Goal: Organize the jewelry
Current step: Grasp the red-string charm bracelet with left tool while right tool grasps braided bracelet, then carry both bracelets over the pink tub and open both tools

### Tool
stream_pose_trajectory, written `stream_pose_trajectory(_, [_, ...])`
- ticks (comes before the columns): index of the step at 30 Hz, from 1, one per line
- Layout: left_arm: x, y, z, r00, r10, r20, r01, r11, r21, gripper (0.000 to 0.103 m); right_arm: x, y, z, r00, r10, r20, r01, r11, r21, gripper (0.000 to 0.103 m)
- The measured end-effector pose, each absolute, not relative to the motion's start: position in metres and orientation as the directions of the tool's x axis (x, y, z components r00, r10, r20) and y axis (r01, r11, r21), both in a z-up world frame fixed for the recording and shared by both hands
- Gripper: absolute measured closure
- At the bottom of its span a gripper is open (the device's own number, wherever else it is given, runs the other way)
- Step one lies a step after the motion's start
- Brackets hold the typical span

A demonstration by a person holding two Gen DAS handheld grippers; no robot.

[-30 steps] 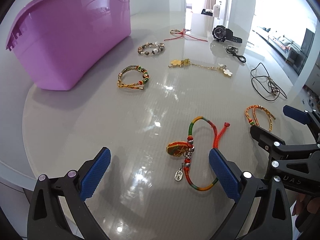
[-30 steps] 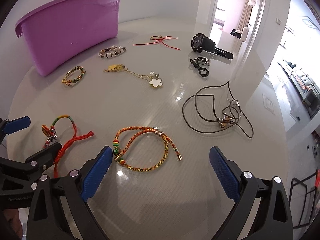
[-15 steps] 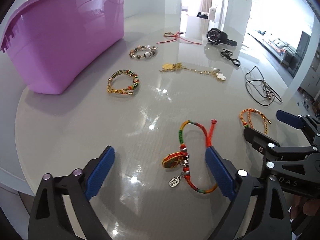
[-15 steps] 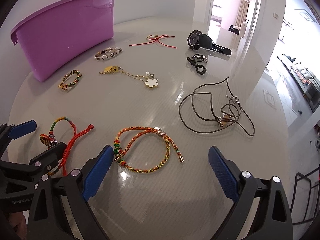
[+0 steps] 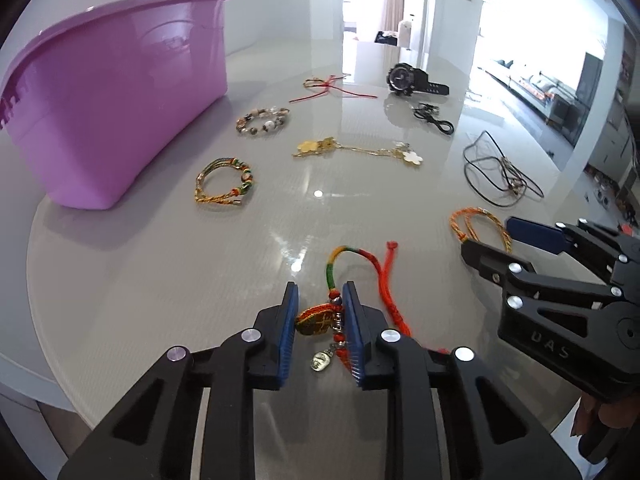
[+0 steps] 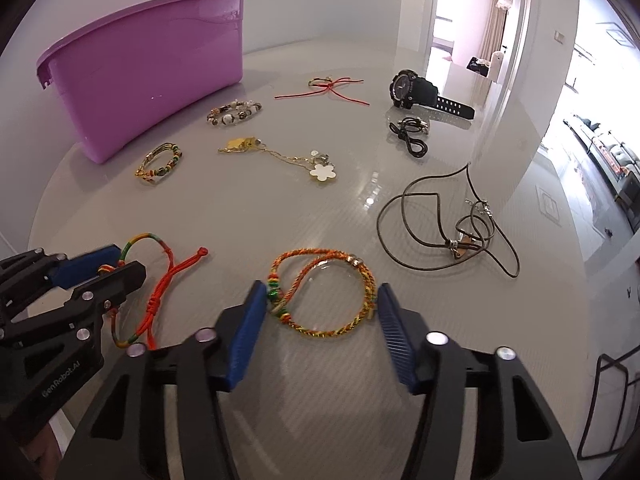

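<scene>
A rainbow cord bracelet with an orange charm (image 5: 316, 320) lies on the glossy grey table. My left gripper (image 5: 320, 300) has its jaws closing, and the blue pads touch the charm and its beads on both sides. From the right wrist view the left gripper (image 6: 120, 262) sits at the left, over that bracelet's green end (image 6: 140, 238). An orange-yellow braided bracelet (image 6: 332, 328) lies flat and round between the closing jaws of my right gripper (image 6: 322, 292), whose pads stand right at its two sides. The right gripper (image 5: 490, 234) also shows at the right of the left wrist view.
A purple tub (image 5: 120, 112) stands at the back left. Spread across the table are a woven bracelet (image 5: 224, 184), a beaded bracelet (image 5: 262, 120), a gold flower necklace (image 5: 360, 152), a red string (image 5: 332, 88), a black watch (image 5: 412, 80) and a dark cord necklace (image 6: 448, 224). The table edge (image 5: 24, 344) runs near left.
Both pairs of jaws have narrowed from wide open. The left pair has come in onto the charm, and the right pair has drawn up to the braided bracelet's sides.
</scene>
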State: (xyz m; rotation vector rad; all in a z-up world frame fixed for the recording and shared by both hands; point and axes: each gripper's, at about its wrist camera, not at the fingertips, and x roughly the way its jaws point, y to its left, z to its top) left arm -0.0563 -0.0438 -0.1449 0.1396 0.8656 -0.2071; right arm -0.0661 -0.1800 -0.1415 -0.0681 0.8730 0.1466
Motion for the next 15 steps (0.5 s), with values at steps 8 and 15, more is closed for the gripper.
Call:
stream_pose_trajectory(8, [-0.054, -0.048, -0.143, 0.617, -0.133, -0.776, 0.258, 0.965, 0.040, 0.082, -0.068, -0.177, -0.140, 0.639, 0.085, -0.764, -0.155, 0.988, -0.020, 0.093])
stream_pose_trajectory(15, [-0.056, -0.044, -0.140, 0.616, -0.143, -0.775, 0.249, 0.968, 0.019, 0.082, -0.071, -0.184, -0.134, 0.641, 0.099, -0.761, -0.137, 0.990, 0.014, 0.094])
